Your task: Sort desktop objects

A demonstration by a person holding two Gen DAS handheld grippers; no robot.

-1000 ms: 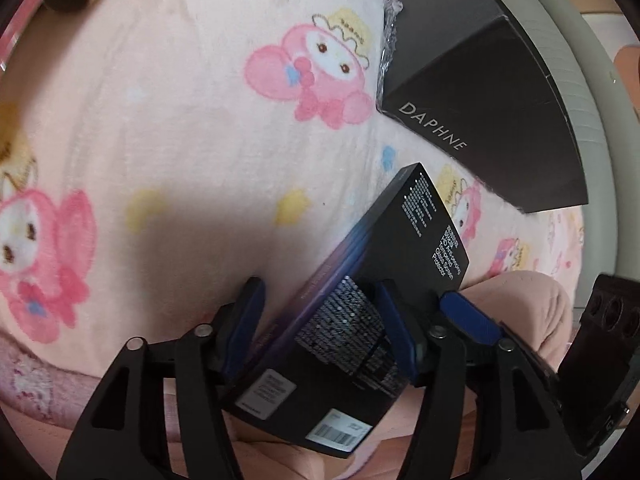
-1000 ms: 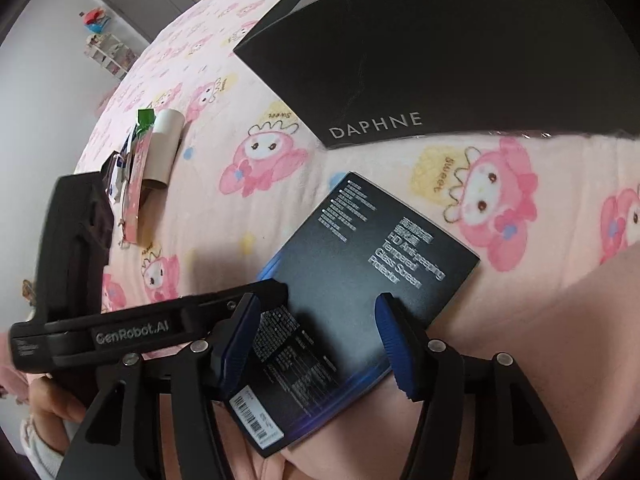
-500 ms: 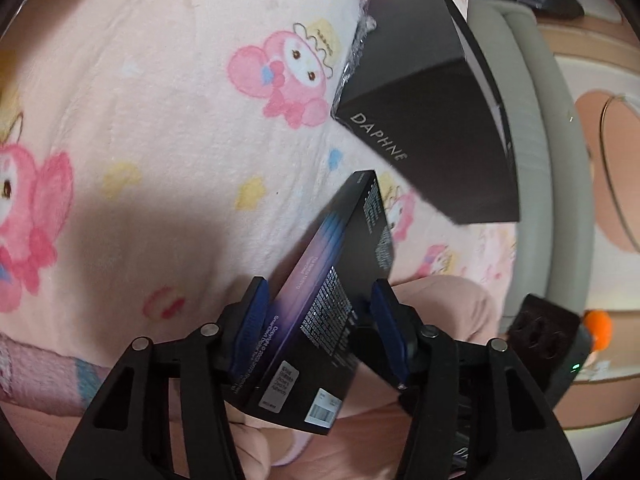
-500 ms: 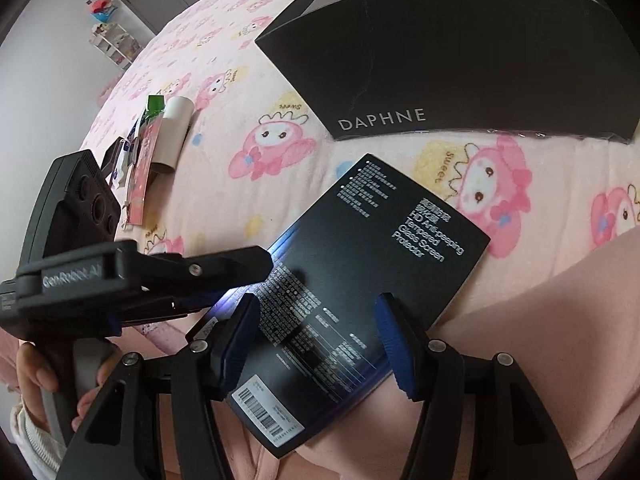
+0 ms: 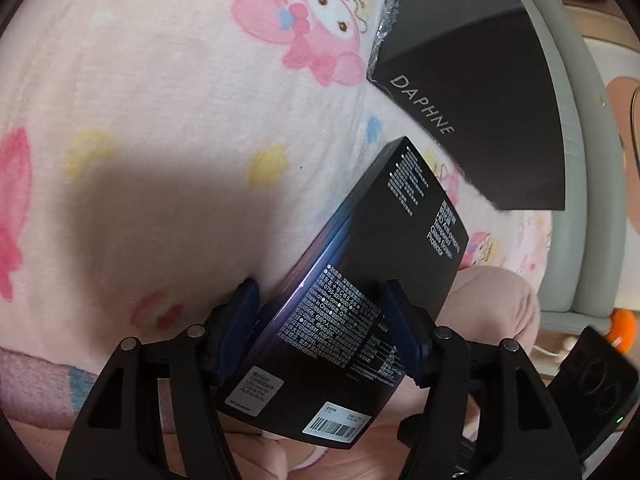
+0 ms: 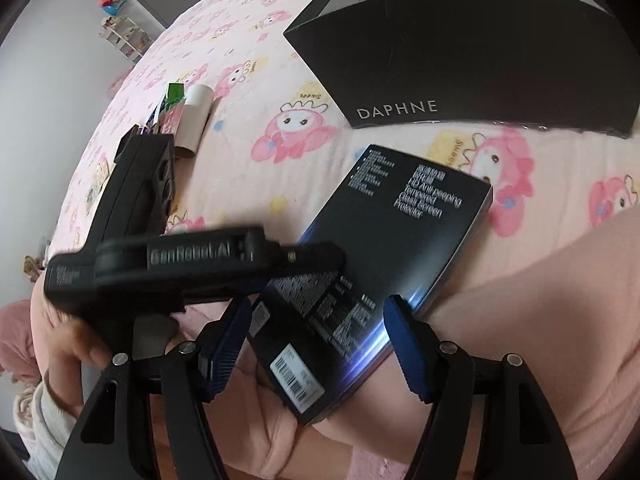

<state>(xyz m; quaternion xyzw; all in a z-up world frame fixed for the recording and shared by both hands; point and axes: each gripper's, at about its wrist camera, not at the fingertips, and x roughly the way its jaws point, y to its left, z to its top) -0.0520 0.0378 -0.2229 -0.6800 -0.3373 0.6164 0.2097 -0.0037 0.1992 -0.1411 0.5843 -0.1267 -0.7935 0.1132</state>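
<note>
A flat black screen protector box [image 5: 380, 280] [image 6: 392, 248] lies aslant, part on the pink cartoon blanket [image 5: 160, 120], part on a pink-clad leg [image 6: 520, 340]. Its barcode end is nearest both cameras. My left gripper [image 5: 320, 292] [image 6: 304, 272] has the box wedged at an angle between its blue pads; each pad meets a long edge while the jaws are opening. My right gripper [image 6: 319, 304] straddles the barcode end with its jaws opening. A gap shows at its left pad. A large black DAPHNE box [image 5: 488, 92] [image 6: 480, 56] stands open just beyond.
A cardboard tube [image 6: 196, 120] and green packets [image 6: 172, 100] lie on the blanket at the far left. A hand [image 6: 76, 344] grips the left tool's handle. A grey padded edge [image 5: 576, 160] runs behind the DAPHNE box. A shelf and door stand far back.
The screen protector box stood steeply on edge between the left pads half a second ago and now lies flatter. The right jaws have widened around it. The left tool has slid further over the box.
</note>
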